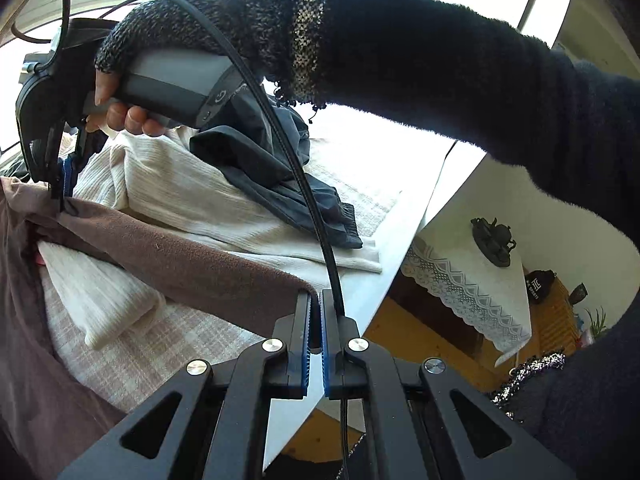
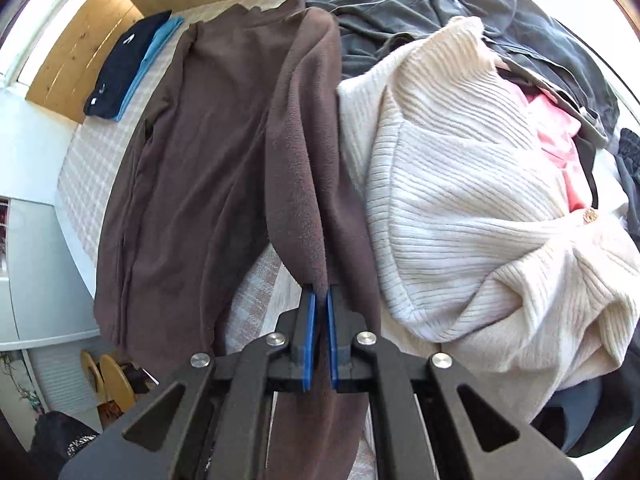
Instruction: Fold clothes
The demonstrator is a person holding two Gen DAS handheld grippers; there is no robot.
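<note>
The brown fleece [image 2: 208, 152] is stretched over the surface's [image 1: 400, 240] near edge, pinched by both the left tool [image 1: 315, 304] and right tool [image 2: 321, 294]; a cream knit [image 2: 460, 200] is piled alongside.

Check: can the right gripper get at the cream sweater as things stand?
Probably not yet. The right gripper is shut on the brown fleece, so it would have to let go first. Otherwise the way looks free: the cream sweater lies uncovered just beside it.
</note>
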